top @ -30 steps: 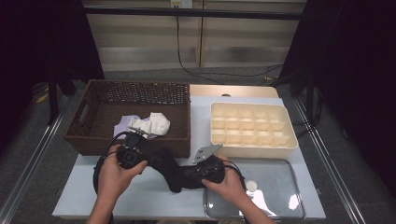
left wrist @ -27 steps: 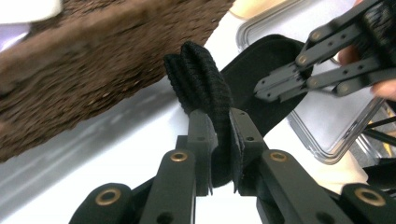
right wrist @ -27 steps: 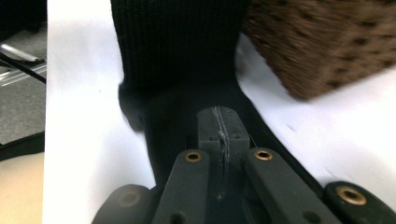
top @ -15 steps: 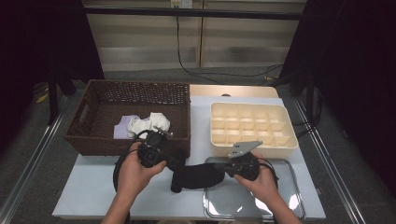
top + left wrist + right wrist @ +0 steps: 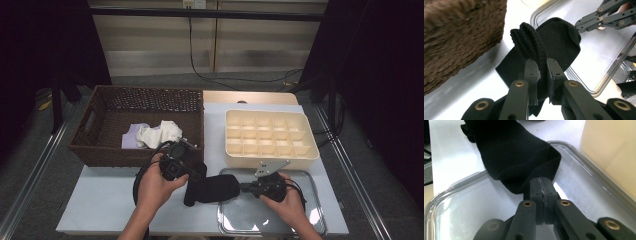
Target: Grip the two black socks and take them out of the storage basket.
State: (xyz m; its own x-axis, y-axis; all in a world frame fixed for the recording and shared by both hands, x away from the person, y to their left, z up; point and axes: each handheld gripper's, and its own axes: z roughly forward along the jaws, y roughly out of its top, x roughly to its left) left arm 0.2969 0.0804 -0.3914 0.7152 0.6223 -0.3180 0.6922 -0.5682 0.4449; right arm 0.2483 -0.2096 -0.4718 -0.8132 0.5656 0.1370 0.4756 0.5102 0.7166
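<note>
High view: the black sock point(image 5: 212, 188) stretches left to right between both grippers, left fingers point(image 5: 534, 75) pinching its ribbed cuff over the counter point(image 5: 100, 200), right fingers point(image 5: 541, 187) clamping its toe above the tray point(image 5: 305, 227).

Basket point(image 5: 100, 150) left, divided box point(image 5: 272, 137) right, tray point(image 5: 310, 225) before box.

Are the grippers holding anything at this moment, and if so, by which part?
Both hold one black sock. The left gripper pinches its ribbed cuff end; the right gripper is clamped on the edge of the opposite end, over the clear tray.
</note>
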